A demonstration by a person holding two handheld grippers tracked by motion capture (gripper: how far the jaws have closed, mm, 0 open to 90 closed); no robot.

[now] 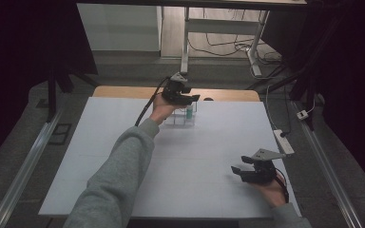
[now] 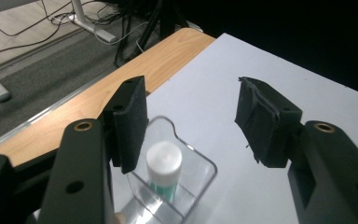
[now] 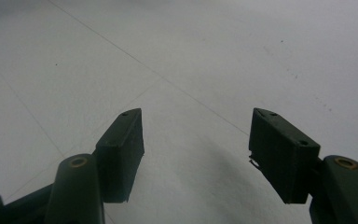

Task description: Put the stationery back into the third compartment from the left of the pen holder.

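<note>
We see the left gripper (image 2: 191, 116), jaws apart, over a clear rack (image 2: 179, 196) holding seemingly one white-capped tube (image 2: 164, 163) at twelve o'clock; closing off-centre could tip it, while the right gripper (image 1: 247, 171) rests agape at four.

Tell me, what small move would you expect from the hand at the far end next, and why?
Probably a short lowering of the left gripper so its open fingers straddle the white-capped bottle standing in the clear holder. The bottle sits just below, nearer one finger, and nothing is gripped. The right gripper rests open on the white table.
</note>
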